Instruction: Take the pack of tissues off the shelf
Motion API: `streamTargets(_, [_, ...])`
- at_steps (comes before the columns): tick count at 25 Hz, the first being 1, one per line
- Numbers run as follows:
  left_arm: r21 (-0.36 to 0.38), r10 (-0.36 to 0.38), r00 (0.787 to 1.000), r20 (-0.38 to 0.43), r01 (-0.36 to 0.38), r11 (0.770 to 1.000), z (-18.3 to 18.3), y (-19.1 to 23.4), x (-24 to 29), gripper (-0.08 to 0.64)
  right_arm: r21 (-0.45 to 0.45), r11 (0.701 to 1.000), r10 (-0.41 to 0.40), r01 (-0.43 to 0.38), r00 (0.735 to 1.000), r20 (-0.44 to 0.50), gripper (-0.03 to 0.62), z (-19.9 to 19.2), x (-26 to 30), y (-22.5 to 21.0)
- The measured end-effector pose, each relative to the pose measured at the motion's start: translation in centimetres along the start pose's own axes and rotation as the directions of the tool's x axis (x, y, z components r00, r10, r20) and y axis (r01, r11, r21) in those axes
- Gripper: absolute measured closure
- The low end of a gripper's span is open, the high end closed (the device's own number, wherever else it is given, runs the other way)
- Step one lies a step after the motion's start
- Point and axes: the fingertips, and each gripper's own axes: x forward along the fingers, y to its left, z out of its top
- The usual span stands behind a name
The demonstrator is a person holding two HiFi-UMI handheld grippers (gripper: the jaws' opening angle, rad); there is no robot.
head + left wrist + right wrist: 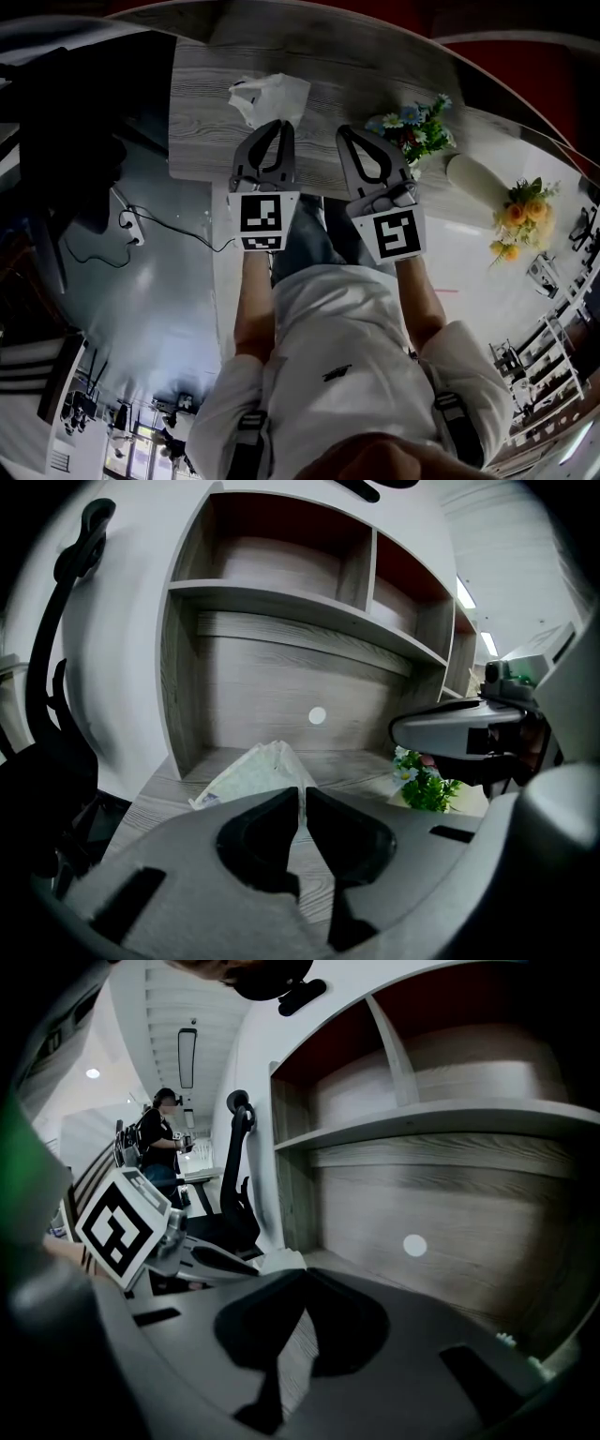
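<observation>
The pack of tissues [267,97] is a crumpled white plastic bag lying on the lowest grey wood shelf board [202,103]. In the left gripper view the pack of tissues [246,772] lies just beyond the jaw tips, a little to the left. My left gripper [277,125] hovers just short of the pack, jaws shut with only a thin slit and nothing between them. My right gripper [346,132] is beside it to the right, also shut and empty. The right gripper view shows the left gripper [141,1232] and a white corner of the pack [280,1262].
A pot of blue and white flowers [414,127] stands right of my grippers, and yellow flowers [518,214] further right. Empty shelf compartments [281,560] rise above the board. A black office chair [236,1180] stands at the left, and a person [164,1143] is far behind.
</observation>
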Motion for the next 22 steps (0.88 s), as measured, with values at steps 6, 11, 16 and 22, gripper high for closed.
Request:
streamTargets(6, [-0.004,-0.035,0.999,-0.01,0.035,0.999,-0.4,-1.2,0.4,0.528,0.007,1.0,-0.008,0.008,1.0,-0.013,0.568,-0.7,-0.4,-0.2])
streamTargets(11, [-0.008,-0.057,0.998,-0.012,0.057,0.998,-0.4,-2.1,0.4,0.528,0.007,1.0,-0.016,0.016,1.0,-0.016,0.568,-1.0,-0.8,-0.5])
streamTargets(16, [-0.001,-0.058,0.998,-0.006,0.058,0.998,0.0,-2.4,0.0,0.528,0.016,0.999,-0.028,0.028,1.0,-0.01,0.568,-1.0,-1.1,-0.8])
streamTargets(22, [0.001,-0.049,0.999,0.012,0.049,0.999,0.7,-2.2,-1.0,0.528,0.011,1.0,-0.026,0.026,1.0,0.003,0.568,-0.5,-1.3,-0.7])
